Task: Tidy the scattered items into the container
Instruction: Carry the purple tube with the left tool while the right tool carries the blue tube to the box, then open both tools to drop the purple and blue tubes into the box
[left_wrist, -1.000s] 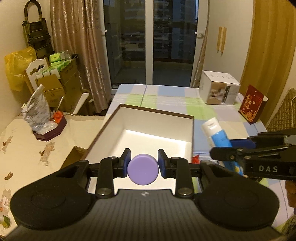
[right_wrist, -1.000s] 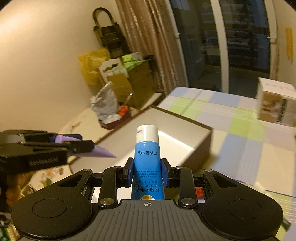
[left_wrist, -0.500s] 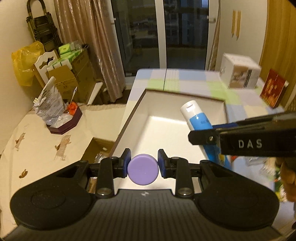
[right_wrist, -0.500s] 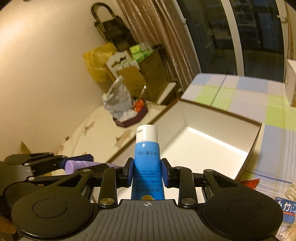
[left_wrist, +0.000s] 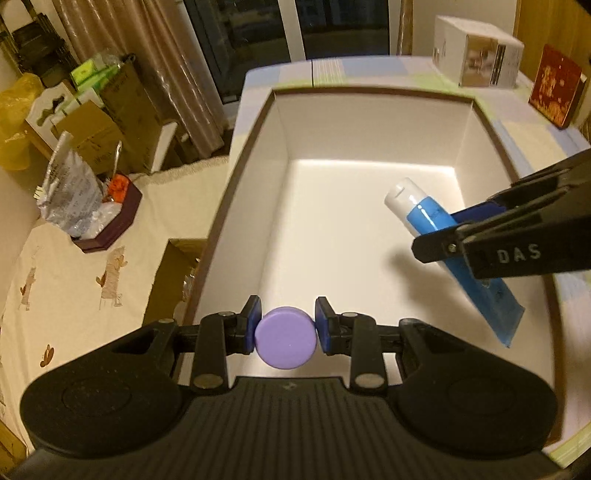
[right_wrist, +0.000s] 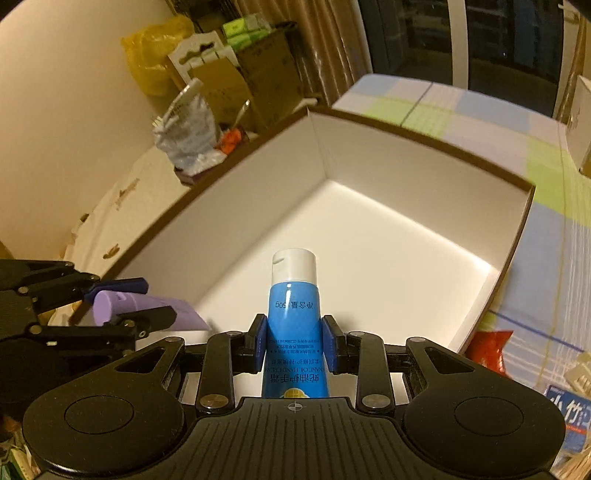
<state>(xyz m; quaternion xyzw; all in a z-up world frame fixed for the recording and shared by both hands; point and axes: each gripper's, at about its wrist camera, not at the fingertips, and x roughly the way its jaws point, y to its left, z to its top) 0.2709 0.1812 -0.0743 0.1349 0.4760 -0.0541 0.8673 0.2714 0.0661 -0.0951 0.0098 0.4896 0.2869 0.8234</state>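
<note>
The blue tube (right_wrist: 293, 321) with its white cap pointing forward is clamped between the blue pads of the right gripper (right_wrist: 294, 343), which is closed on the tube's body; it hangs above the near right part of the open white box (left_wrist: 369, 122), not touching the floor of it. The purple tube (left_wrist: 286, 342) is pinched cap-forward between the pads of the left gripper (left_wrist: 287, 330), closed on it, over the near edge of the same box. In the right wrist view the left gripper (right_wrist: 122, 306) comes in from the left with the purple tube (right_wrist: 147, 308) lying flat in its grip, over the box's near left wall.

The lower end of the blue tube is hidden behind the right gripper's body in its own view, and the small print on it is hard to read. The box's inside shows only bare white floor where it is visible.

The box sits on a checked surface (left_wrist: 369, 70). Far right on it stand a white carton (left_wrist: 476, 55) and a red box (left_wrist: 556, 92). A red packet (right_wrist: 487, 349) lies just beside the box's right wall. Left of the surface, a silver bag (left_wrist: 70, 199) rests in a dark tray
</note>
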